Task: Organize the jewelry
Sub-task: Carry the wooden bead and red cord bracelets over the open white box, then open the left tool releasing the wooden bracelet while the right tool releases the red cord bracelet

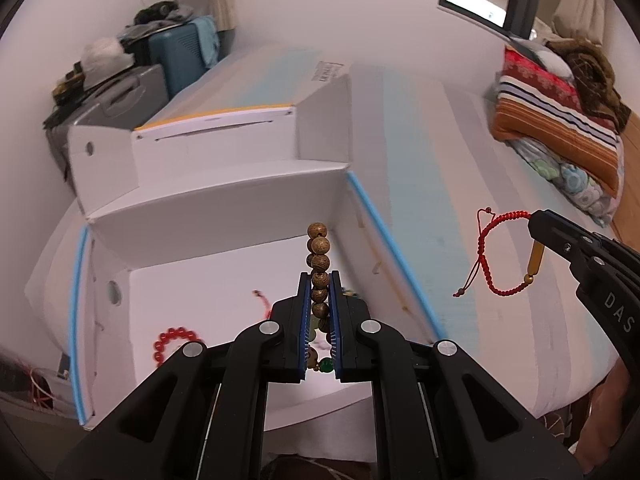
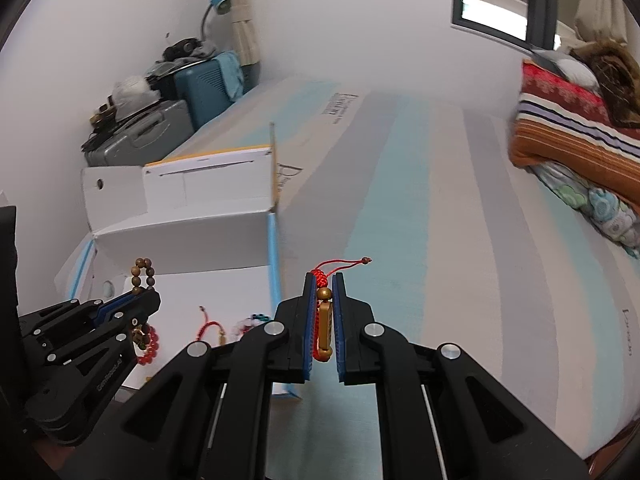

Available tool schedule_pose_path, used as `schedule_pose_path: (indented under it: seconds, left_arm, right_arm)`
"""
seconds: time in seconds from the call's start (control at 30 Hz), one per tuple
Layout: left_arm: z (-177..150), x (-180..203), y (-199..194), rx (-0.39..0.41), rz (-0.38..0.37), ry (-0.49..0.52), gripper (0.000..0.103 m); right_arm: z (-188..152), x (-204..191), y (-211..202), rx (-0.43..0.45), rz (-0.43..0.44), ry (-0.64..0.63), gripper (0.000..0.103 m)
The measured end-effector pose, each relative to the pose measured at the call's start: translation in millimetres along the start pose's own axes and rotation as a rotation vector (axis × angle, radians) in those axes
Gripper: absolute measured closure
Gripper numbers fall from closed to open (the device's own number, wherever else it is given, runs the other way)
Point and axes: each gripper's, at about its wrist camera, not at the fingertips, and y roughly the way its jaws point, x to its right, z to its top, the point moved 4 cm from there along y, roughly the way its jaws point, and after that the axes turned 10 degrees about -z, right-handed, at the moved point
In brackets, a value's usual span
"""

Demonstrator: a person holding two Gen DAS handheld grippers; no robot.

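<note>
Left wrist view: the wooden bead bracelet (image 1: 319, 264) stands upright between the blue pads of the left gripper (image 1: 320, 280), whose jaws are pinched on its lower beads while the upper beads rise above the fingertips, over the open white box (image 1: 224, 216). On the box floor lie a red bead bracelet (image 1: 170, 342), a thin red cord piece (image 1: 262, 300) and, partly hidden behind the jaws, green and pale beads (image 1: 324, 364). At the right, the right gripper (image 1: 534, 224) holds the red cord bracelet (image 1: 490, 256) hanging in the air above the striped bed (image 1: 460, 160), its gold tube bead (image 1: 535, 258) just below the fingertips. Right wrist view: the right gripper (image 2: 324, 280) has its jaws pressed onto the gold tube and red knotted cord, a loose cord end sticking out past the tips. The left gripper (image 2: 144, 294) appears at the left with the wooden beads looping above it. Folded blankets (image 2: 576, 136) lie at the far end of the bed; suitcases (image 2: 160, 128) stand against the wall.
</note>
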Motion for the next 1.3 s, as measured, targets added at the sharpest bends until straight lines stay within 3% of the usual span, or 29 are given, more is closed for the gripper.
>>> schedule_pose_path:
  seconds: [0.57, 0.83, 1.3]
  left_arm:
    - [-17, -83, -5, -0.034, 0.106, -0.087, 0.095]
    - [-29, -121, 17, -0.099, 0.137, -0.142, 0.095]
    - [-38, -141, 53, -0.214, 0.132, -0.154, 0.095]
  right_arm:
    - [-1, -96, 20, -0.033, 0.092, -0.122, 0.096]
    - [-13, -134, 59, -0.136, 0.122, -0.186, 0.096]
    - [-28, -159, 124, -0.329, 0.122, -0.236, 0.096]
